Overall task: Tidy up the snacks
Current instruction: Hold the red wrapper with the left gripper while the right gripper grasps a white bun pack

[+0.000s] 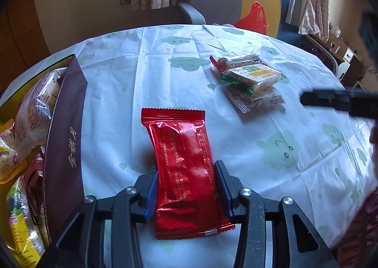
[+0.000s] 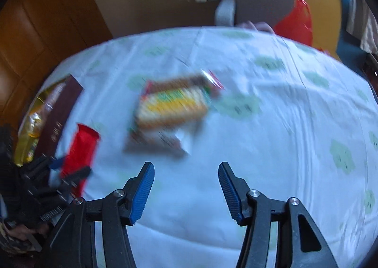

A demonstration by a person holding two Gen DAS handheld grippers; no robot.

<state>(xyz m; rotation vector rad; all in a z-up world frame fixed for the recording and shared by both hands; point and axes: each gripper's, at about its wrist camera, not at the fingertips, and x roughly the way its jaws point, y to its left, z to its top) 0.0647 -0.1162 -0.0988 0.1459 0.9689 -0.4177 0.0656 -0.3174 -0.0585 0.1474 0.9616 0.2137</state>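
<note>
The left gripper point(image 1: 186, 187) squeezes the red pack point(image 1: 184, 168). Lift it gently into the box point(image 1: 63, 135) at its left (the right gripper point(image 2: 186, 187) is apart, holding nothing)

Box point(image 1: 63, 140) left of wrapper point(image 1: 184, 161); packet pile point(image 1: 250, 79) far right.

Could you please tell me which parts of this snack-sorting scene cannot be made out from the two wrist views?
- Snack pile, right wrist view: motion blur smears labels and count.
- Box, left wrist view: its near wall and the frame edge hide most contents.
- Red packet, left wrist view: the left gripper covers its sides; print too small to read.
- Right gripper, left wrist view: cut off, blurred.
</note>
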